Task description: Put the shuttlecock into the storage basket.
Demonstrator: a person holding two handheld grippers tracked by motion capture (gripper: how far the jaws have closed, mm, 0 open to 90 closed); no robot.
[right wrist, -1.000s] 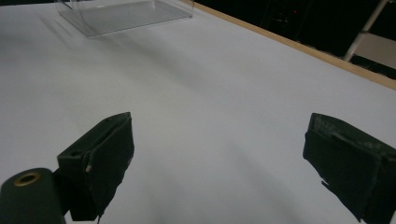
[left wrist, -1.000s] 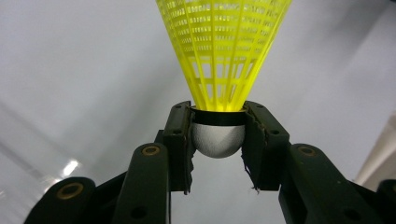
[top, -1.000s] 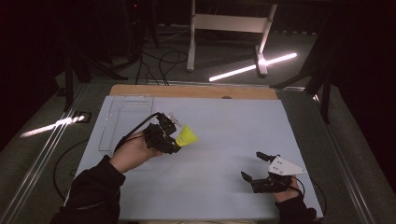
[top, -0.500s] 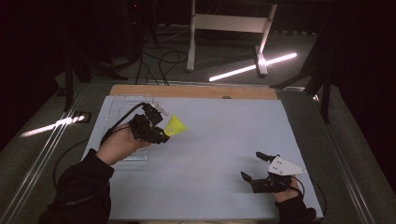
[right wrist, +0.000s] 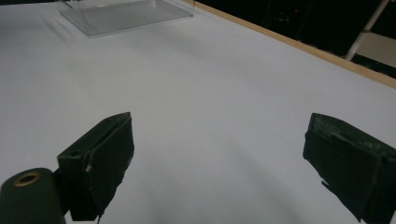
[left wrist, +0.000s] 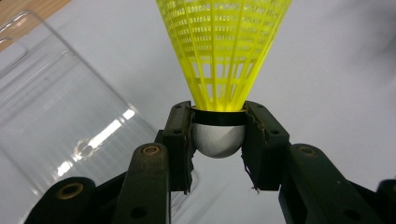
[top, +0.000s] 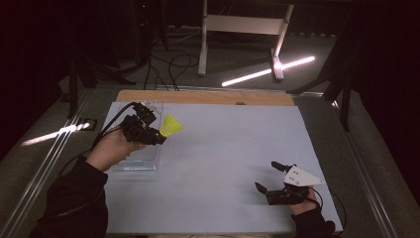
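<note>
Leftward and toward the far side of the table is where the left gripper (top: 158, 134) has gone since the earlier high views, carrying the yellow shuttlecock (top: 171, 126) from near the middle of the sheet to a spot above the clear plastic tray (top: 143, 163); the right gripper (top: 270, 176) has kept its place.

Going from the biggest thing down: the table (top: 208, 97) shows a strip of wood along its far edge, and a pale sheet (top: 223, 148) covers most of its top. On the left part of the sheet lies the clear plastic tray, shallow and rectangular; in the left gripper view its transparent wall (left wrist: 60, 116) sits to the left of and below the jaws, catching streaks of light.

The person's left hand (top: 111, 148) holds the left gripper over the tray's far right part in the high view. Its jaws are clamped on the shuttlecock's white rounded cork base (left wrist: 218, 140), one pad on each side, just under the black band where the skirt begins. The yellow mesh skirt (left wrist: 224, 51) flares out away from the jaws.

The right gripper rests low near the sheet's near right corner, well apart from the tray and the shuttlecock. Its jaws stand wide with nothing between them; in the right gripper view the two black fingers (right wrist: 105, 158) frame bare sheet, with the tray (right wrist: 126, 16) far off at the top.
</note>
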